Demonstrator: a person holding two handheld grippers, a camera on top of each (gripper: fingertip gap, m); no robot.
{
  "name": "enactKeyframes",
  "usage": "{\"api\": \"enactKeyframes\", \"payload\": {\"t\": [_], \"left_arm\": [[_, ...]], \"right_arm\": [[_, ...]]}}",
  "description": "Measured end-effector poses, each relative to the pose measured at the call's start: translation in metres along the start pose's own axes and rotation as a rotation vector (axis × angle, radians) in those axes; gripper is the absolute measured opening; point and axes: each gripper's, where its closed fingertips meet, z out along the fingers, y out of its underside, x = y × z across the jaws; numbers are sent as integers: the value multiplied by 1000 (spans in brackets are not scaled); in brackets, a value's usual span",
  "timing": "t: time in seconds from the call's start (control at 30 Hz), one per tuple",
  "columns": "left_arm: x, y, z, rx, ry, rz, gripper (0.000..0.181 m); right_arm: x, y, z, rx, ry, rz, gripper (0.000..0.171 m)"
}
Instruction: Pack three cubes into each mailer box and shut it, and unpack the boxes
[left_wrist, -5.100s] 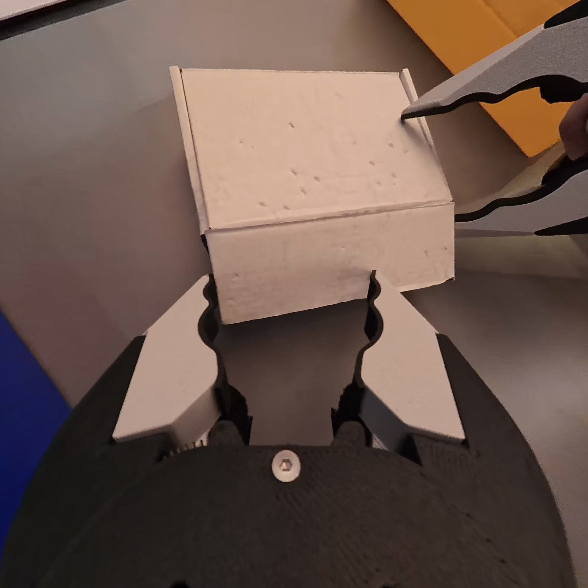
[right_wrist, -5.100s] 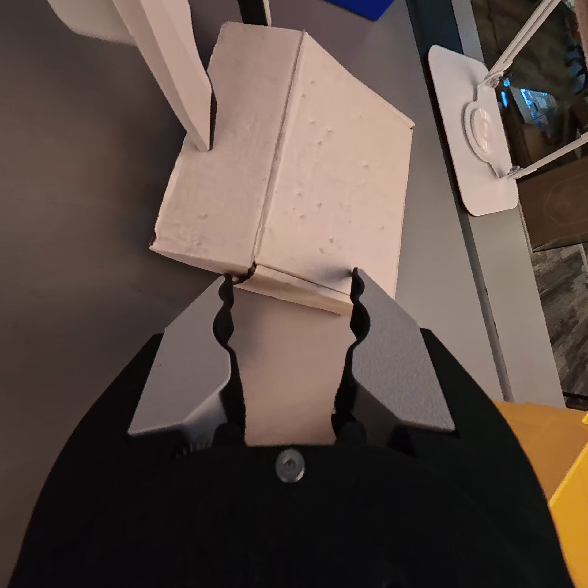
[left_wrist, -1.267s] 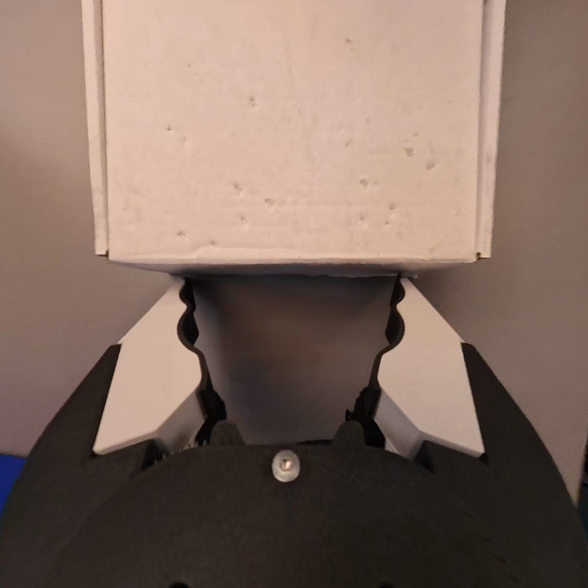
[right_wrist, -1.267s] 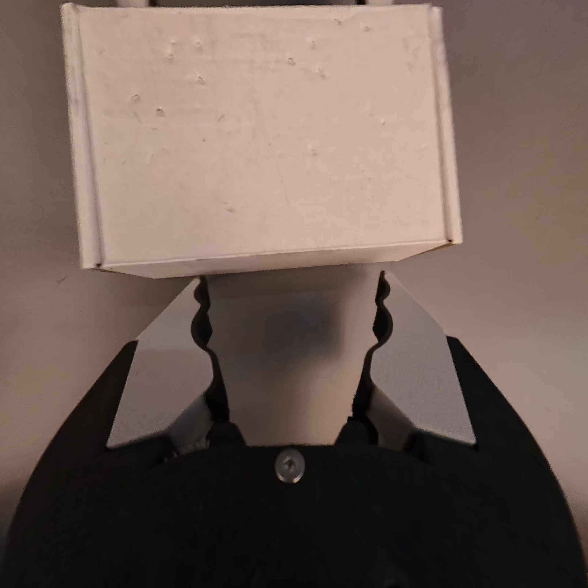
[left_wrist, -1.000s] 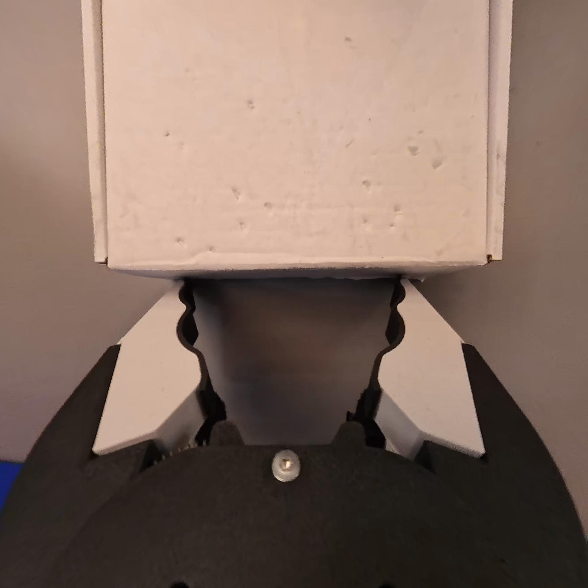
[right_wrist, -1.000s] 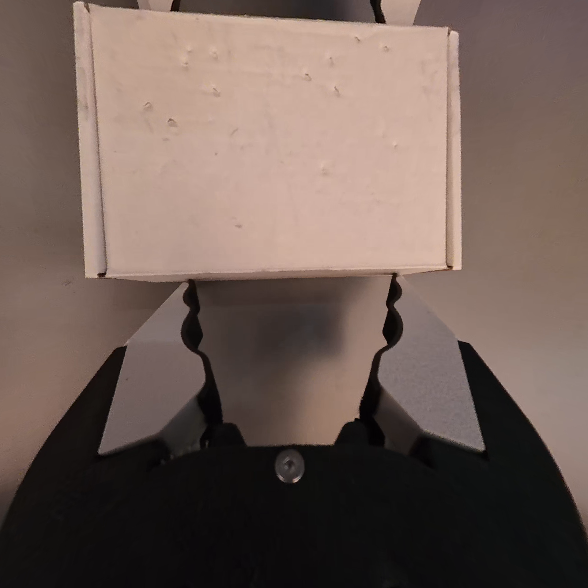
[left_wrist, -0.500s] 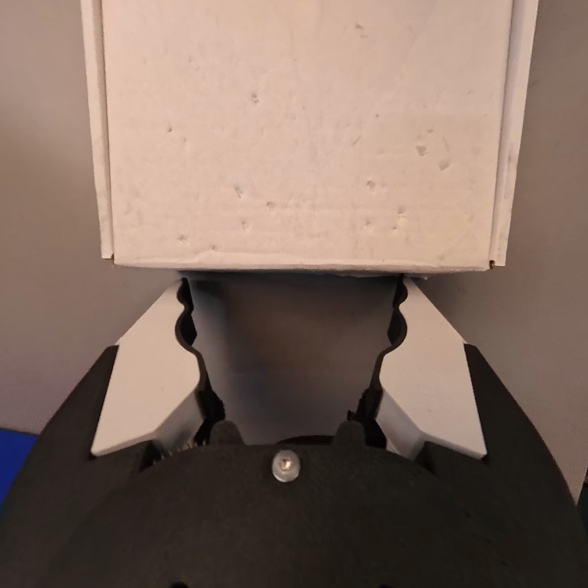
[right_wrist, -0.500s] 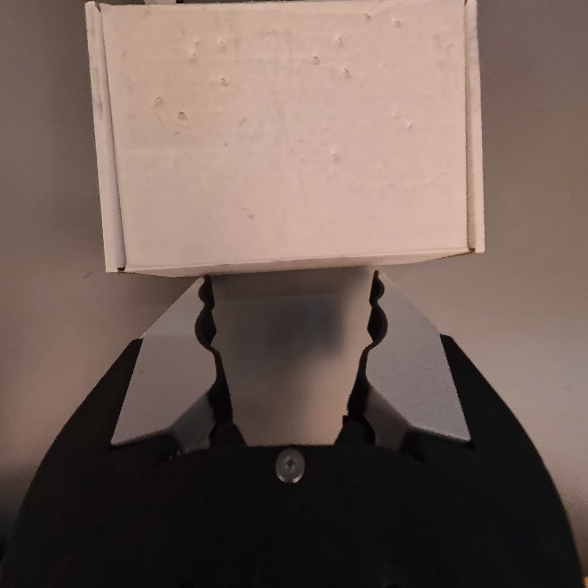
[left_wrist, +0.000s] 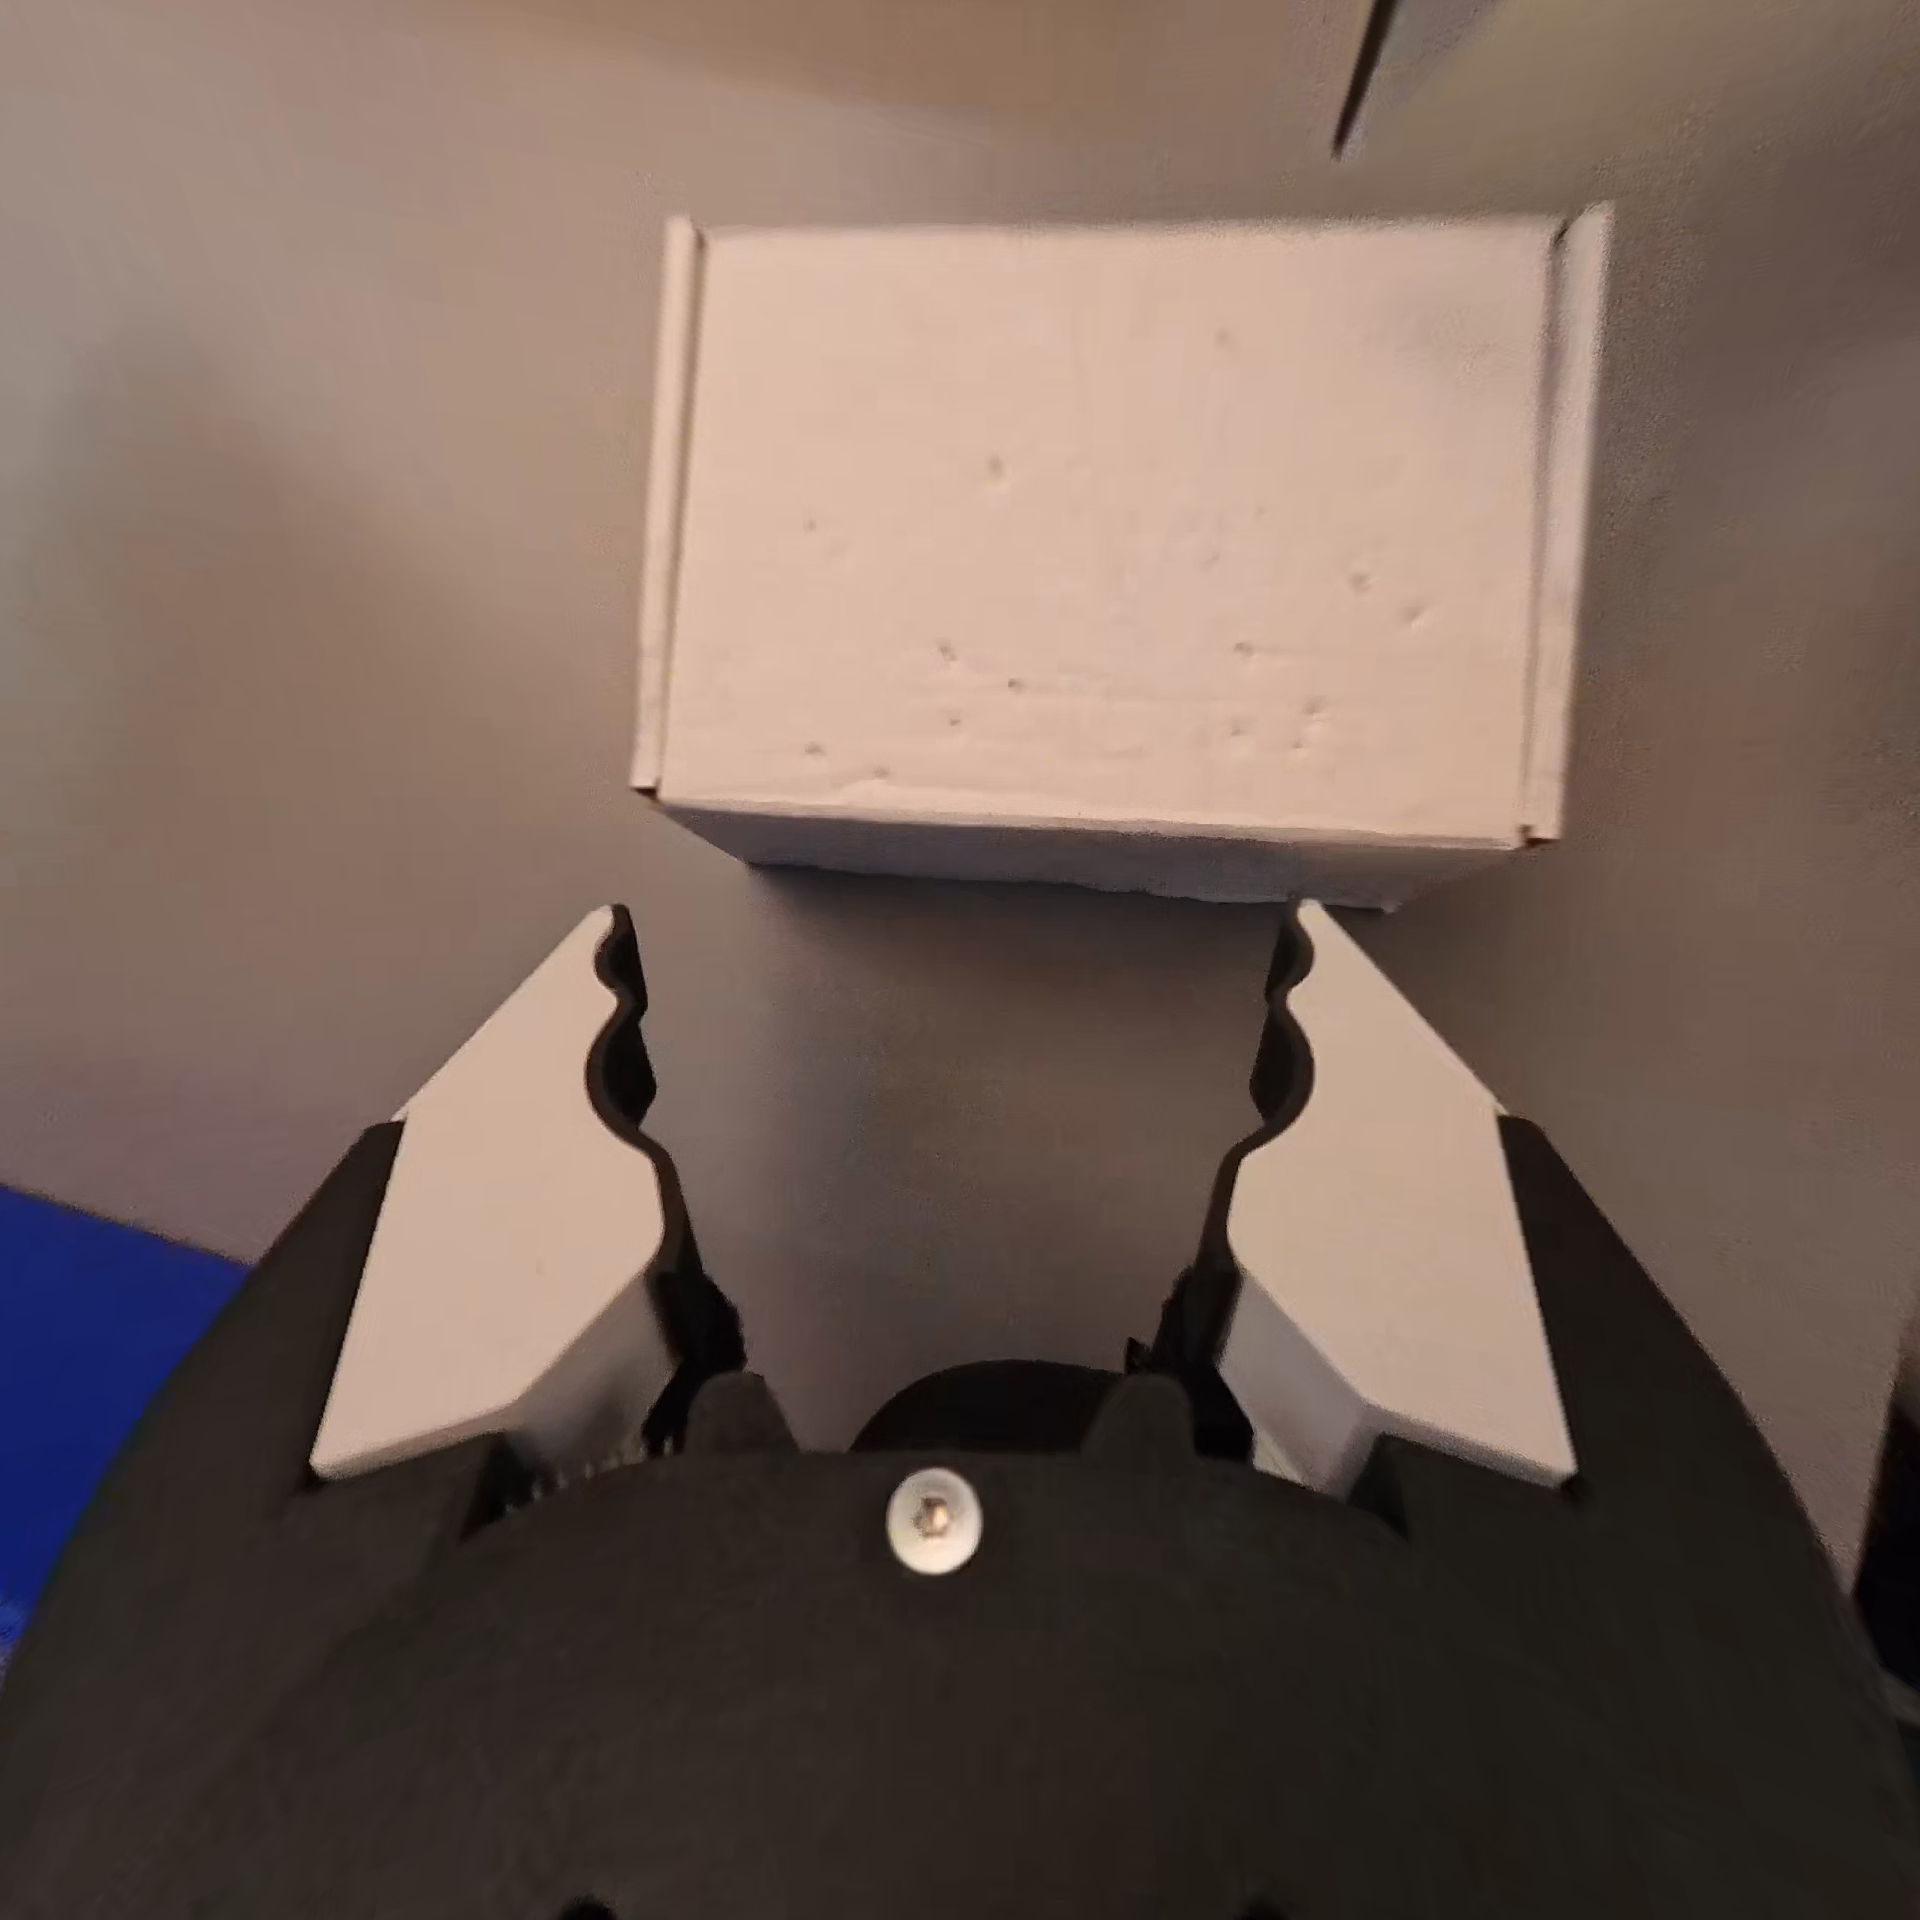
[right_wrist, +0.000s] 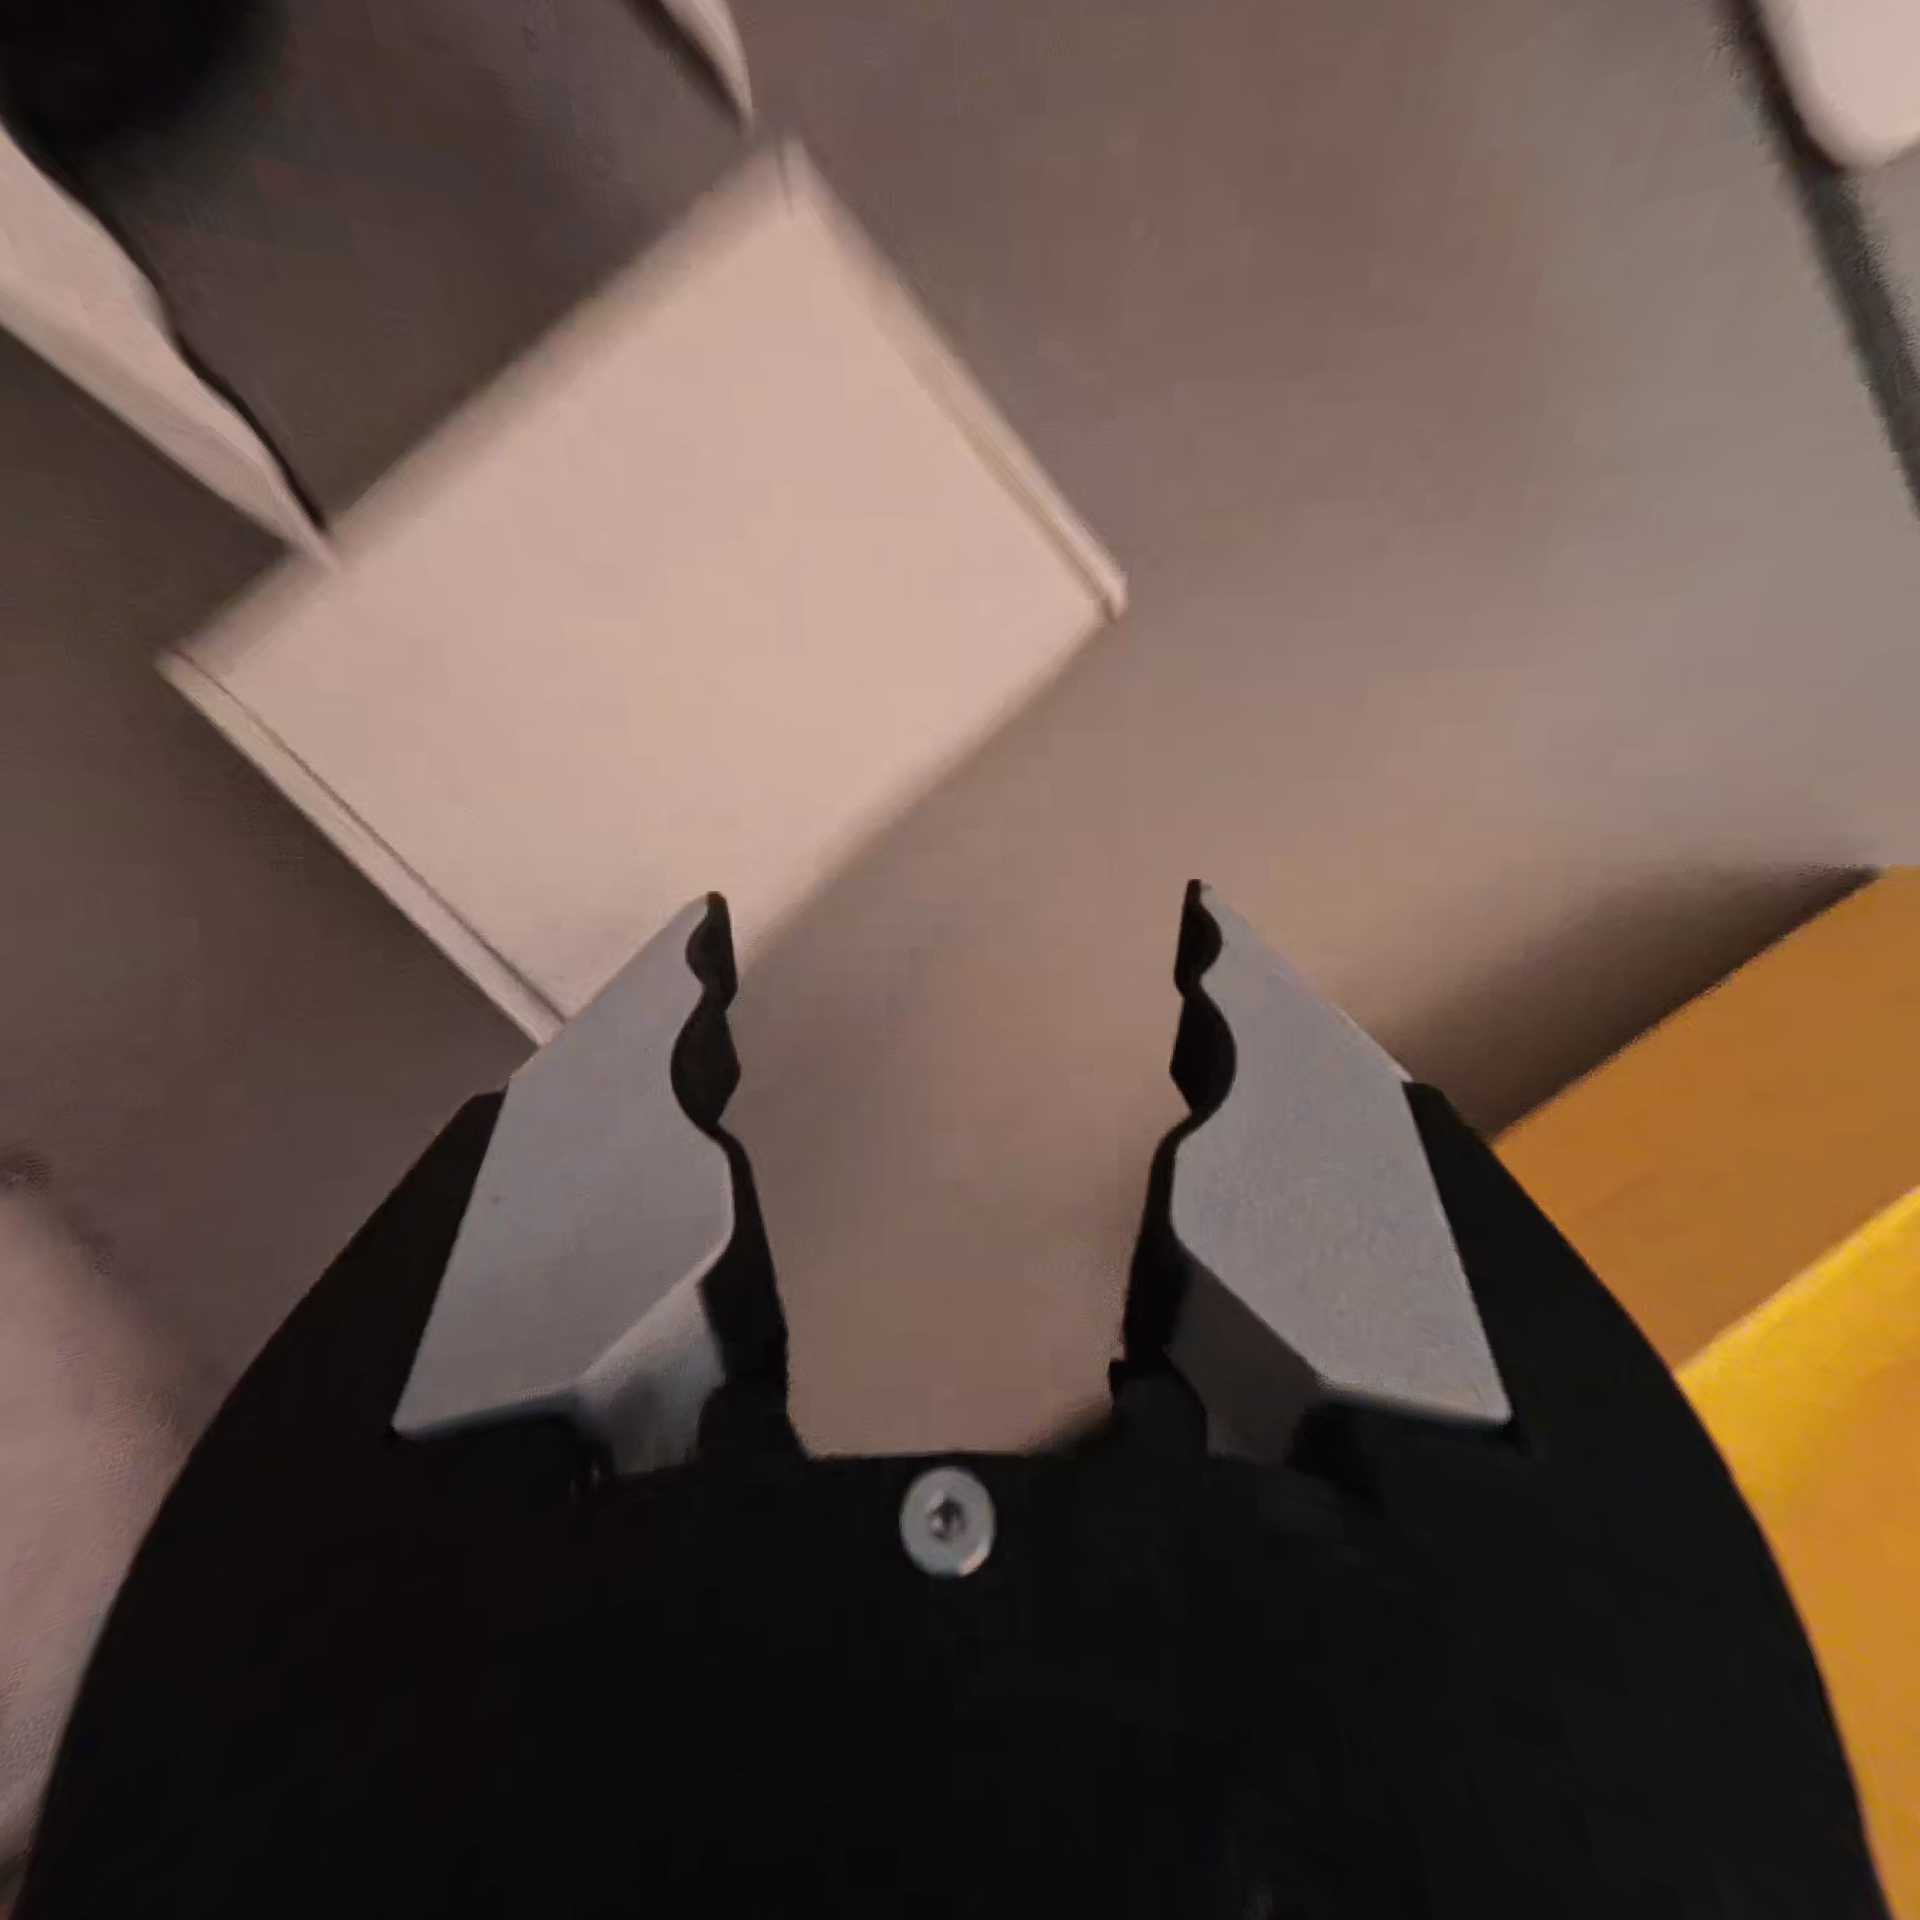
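Observation:
A closed white mailer box (left_wrist: 1112, 551) lies on the grey table just ahead of my left gripper (left_wrist: 956, 920), which is open and empty, its tips short of the box's near edge. In the right wrist view the same box (right_wrist: 644, 582) lies turned at an angle, up and left of my right gripper (right_wrist: 951, 899), which is open, empty and apart from it. The left gripper's white finger (right_wrist: 135, 343) shows at the top left of that view, next to the box. No cubes are in view.
A yellow-orange container (right_wrist: 1714, 1174) stands at the right of the right wrist view. A blue object (left_wrist: 114, 1320) shows at the lower left of the left wrist view. A pale object (right_wrist: 1860, 83) sits at the top right corner. Between my left fingertips and the pale object (right_wrist: 1860, 83) there is roughly 35 centimetres.
Both grippers have pulled back from the box. The right one has swung to the right and turned, so the box now lies at an angle and the yellow container has come into view.

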Motion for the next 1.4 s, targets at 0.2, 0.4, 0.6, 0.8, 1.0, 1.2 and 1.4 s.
{"api": "enactKeyframes", "payload": {"t": [0.2,0.4,0.6,0.8,1.0,1.2,1.4], "left_arm": [[-11,-41,-67,369,-8,-44,109],[-25,-58,-114,661,-11,-106,96],[-21,-58,-108,654,28,-108,97],[-15,-55,-86,563,48,-94,100],[-12,-52,-76,510,35,-70,100],[-15,-50,-72,503,43,-85,99],[-18,-47,-68,488,39,-96,98]], "right_arm": [[-25,-69,1,271,-108,513,119],[-38,-33,63,-175,100,519,150],[-47,-2,66,-398,34,482,137],[-21,14,55,-509,24,467,131],[-23,27,70,-582,-2,517,136],[-27,30,62,-603,-50,492,134],[-12,27,39,-591,-26,409,131]]}}
